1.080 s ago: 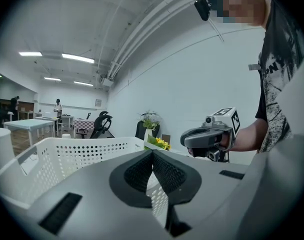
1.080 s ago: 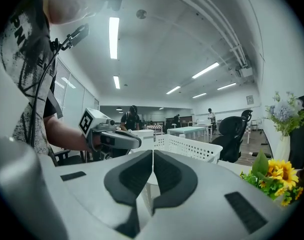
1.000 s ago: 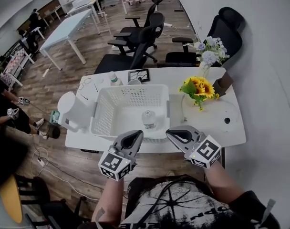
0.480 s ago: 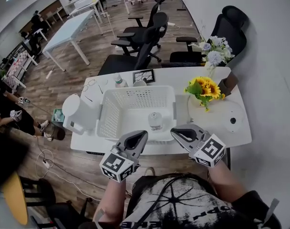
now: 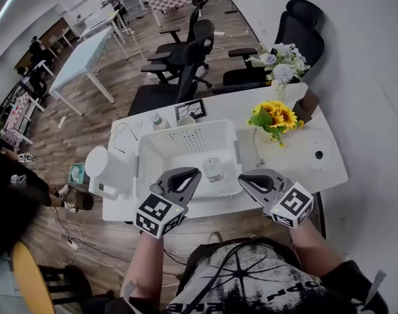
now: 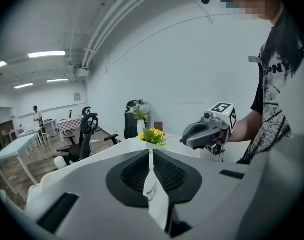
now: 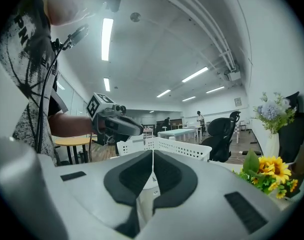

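A white mesh basket (image 5: pixel 186 128) stands on the white table (image 5: pixel 330 175), with a small clear bottle (image 5: pixel 213 169) upright inside near its front right corner. Held above the table's front edge, my left gripper (image 5: pixel 194 173) is shut and empty, just in front of the basket's near wall. My right gripper (image 5: pixel 241 178) is also shut and empty, a little right of the basket's front corner. The left gripper view shows its own meeting jaws (image 6: pixel 151 151) and the right gripper (image 6: pixel 192 134) beyond. In the right gripper view, the left gripper (image 7: pixel 134 130) hangs over the basket (image 7: pixel 177 146).
Sunflowers (image 5: pixel 274 116) and a vase of pale flowers (image 5: pixel 277 64) stand at the back right, near a brown box (image 5: pixel 308 103). A white jug (image 5: pixel 97 165) sits left of the basket, a white disc (image 5: pixel 315 154) to the right. Black office chairs (image 5: pixel 186 51) stand behind the table.
The left gripper has turned to the right: the basket that filled its view is gone, and sunflowers and chairs now show. Both grippers stay shut near the table's front edge.
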{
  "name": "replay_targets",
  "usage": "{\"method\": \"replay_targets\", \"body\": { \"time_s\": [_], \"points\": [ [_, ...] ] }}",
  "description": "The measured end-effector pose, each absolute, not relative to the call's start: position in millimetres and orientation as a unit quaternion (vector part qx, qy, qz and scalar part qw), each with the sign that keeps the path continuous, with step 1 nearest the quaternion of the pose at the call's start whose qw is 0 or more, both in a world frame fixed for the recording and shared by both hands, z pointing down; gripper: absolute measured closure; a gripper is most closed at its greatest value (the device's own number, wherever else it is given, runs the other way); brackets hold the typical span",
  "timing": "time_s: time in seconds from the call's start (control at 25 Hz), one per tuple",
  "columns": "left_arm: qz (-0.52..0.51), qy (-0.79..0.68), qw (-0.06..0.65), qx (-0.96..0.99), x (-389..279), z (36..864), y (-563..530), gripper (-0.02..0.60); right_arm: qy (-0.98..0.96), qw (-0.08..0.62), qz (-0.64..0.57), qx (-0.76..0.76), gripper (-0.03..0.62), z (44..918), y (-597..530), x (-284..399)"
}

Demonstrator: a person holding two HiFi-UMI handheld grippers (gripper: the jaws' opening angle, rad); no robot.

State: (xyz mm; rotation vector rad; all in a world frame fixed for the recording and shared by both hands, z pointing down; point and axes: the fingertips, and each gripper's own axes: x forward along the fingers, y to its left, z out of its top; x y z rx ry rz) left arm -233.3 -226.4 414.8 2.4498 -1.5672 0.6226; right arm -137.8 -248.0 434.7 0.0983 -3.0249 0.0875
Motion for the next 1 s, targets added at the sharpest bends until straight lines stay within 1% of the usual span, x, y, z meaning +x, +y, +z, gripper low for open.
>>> {"method": "replay_targets", "body": {
  "time_s": [0.04,0.16,0.32,0.56,0.76,1.0],
  "points": [
    [0.22,-0.517,0.082,0.823,-233.8,415.5,-230.1,0.567,-0.997,0.056,0.029,0.038,0.571,434.3,-249.2,-136.8],
    [0.255,-0.494,0.077,0.828,-235.9,420.9,-241.5,0.532,-0.997,0.052,0.031,0.054,0.571,432.3,-252.4,-135.1],
    [0.293,-0.467,0.079,0.831,-238.3,436.6,-256.0,0.508,-0.995,0.051,0.036,0.075,0.571,433.1,-255.8,-131.1],
    [0.342,-0.418,0.109,0.835,-239.1,475.6,-271.5,0.446,-0.992,0.054,0.046,0.105,0.571,439.3,-261.2,-125.2],
    [0.349,-0.395,0.124,0.841,-239.1,496.0,-282.3,0.413,-0.988,0.055,0.053,0.133,0.571,442.9,-266.6,-121.1],
    [0.341,-0.365,0.143,0.854,-235.1,516.2,-290.5,0.402,-0.984,0.059,0.059,0.158,0.571,447.9,-272.9,-119.2]
  ]
}}
